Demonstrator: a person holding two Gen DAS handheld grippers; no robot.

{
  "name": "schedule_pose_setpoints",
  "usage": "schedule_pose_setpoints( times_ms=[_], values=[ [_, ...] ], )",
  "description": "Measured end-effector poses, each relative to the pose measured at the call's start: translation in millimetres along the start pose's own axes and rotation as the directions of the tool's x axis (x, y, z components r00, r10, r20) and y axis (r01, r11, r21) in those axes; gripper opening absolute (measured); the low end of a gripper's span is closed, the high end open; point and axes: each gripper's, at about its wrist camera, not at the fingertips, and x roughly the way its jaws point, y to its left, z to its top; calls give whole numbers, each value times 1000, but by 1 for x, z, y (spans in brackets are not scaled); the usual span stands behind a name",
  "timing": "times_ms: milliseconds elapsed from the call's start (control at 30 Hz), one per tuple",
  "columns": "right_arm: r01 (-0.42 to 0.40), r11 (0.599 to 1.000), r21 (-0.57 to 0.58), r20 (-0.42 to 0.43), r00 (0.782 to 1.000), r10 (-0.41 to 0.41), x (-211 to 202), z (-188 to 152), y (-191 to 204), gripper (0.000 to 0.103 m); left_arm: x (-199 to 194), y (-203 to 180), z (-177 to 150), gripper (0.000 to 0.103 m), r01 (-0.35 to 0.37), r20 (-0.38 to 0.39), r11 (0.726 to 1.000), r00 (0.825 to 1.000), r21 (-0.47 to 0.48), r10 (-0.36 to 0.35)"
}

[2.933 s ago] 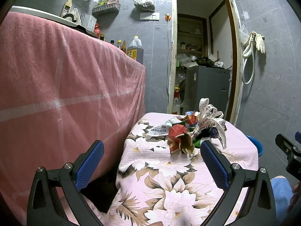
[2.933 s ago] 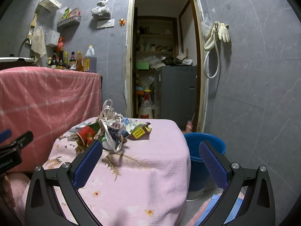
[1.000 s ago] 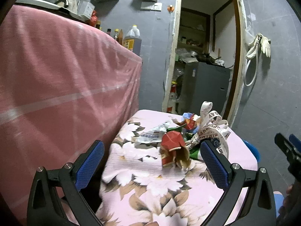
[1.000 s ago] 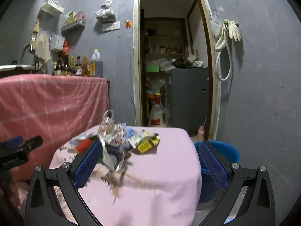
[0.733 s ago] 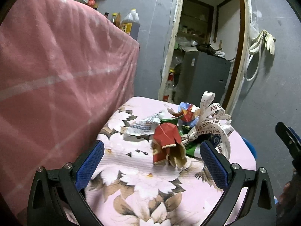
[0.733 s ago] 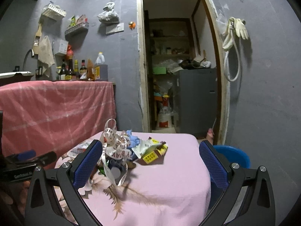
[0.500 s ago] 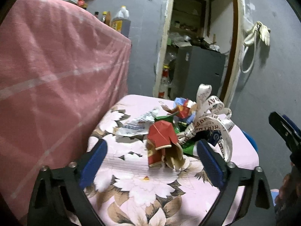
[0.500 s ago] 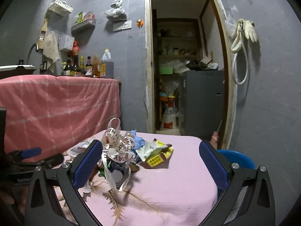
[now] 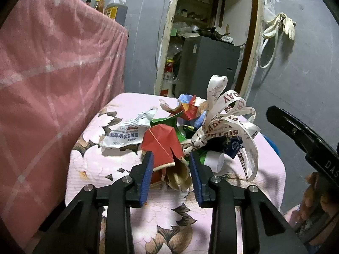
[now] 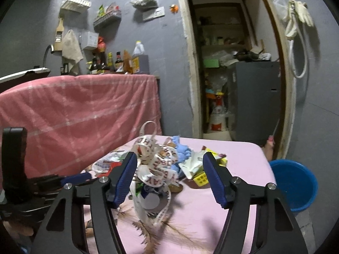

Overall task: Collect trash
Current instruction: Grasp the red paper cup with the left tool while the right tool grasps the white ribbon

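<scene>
A heap of trash lies on the floral-clothed table (image 9: 169, 222): a red paper carton (image 9: 163, 141) with a tan cup, printed paper (image 9: 125, 134), green scraps and a white birthday ribbon (image 9: 224, 122). My left gripper (image 9: 170, 156) is low over the table, its jaws closing, and both blue pads touch the sides of the red carton. My right gripper (image 10: 169, 169) reaches over the pile from the other side. Its jaws are also closing, with the ribbon tangle (image 10: 156, 165) and a white pouch (image 10: 190, 165) between pads that stand apart from them.
A blue bucket (image 10: 296, 186) stands on the floor past the table's right edge. A counter draped in pink cloth (image 9: 53, 74) rises close on the left, with bottles on top. Behind the table an open doorway shows a grey cabinet (image 10: 256, 99). A hand (image 9: 311, 192) holds the right gripper.
Both grippers came forward and lower onto the pile. The left jaws went from wide open to narrow around the red carton. The right jaws narrowed around the ribbon.
</scene>
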Motion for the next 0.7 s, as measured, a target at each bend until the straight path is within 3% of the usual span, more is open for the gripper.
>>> schedule_pose_setpoints(
  times_ms=[200,400,433,500,600,700],
  values=[
    [-42,998,-50,-39,998,40,20,3,13,54,2,4,1,18,11,-13,1000,1000,-25,-11],
    [-76,997,-11,-114,991,74,39,-2,11,46,-2,4,-2,15,12,-10,1000,1000,-26,-12],
    [-81,997,-6,-119,990,80,41,-3,10,42,-3,4,-2,15,14,-11,1000,1000,-25,-14],
    [-78,997,-6,-126,989,77,42,-3,10,31,-5,3,-2,3,13,-3,1000,1000,-23,-13],
    [-78,997,3,-137,987,78,43,-3,8,10,-8,-1,-3,3,12,-1,1000,1000,-15,-12],
    [-79,997,9,-123,989,80,38,-3,6,6,-11,-5,-5,2,14,1,1000,1000,-3,-14]
  ],
)
